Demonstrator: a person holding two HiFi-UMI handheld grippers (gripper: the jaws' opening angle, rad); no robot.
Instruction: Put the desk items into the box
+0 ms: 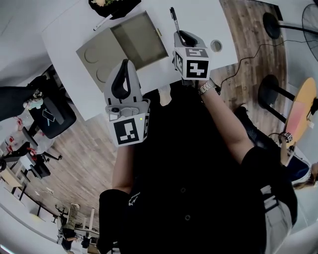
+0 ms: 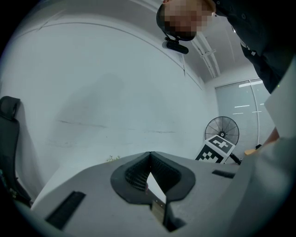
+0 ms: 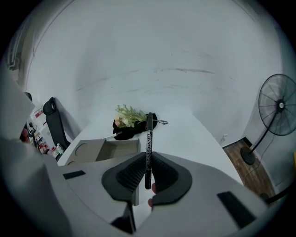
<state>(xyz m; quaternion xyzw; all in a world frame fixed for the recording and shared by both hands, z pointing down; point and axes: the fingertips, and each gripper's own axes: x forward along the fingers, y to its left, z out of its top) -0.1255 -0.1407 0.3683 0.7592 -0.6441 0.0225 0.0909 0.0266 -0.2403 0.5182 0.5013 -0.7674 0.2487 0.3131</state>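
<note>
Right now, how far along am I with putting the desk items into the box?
Done: nothing visible; the box compartment looks empty. In hand: the right gripper is shut on a black pen above the table; the left gripper is shut and empty. Left: that pen, the white pen by the flowers, and a small round item.

A black pen [image 3: 148, 144] with white lettering, a grey-beige box [image 1: 139, 39] and a white table [image 1: 204, 19] are seen.

The top edge cuts the flower bunch [image 1: 112, 6]. The pen [image 3: 148, 139] carries print (white lettering) that is unreadably small.
</note>
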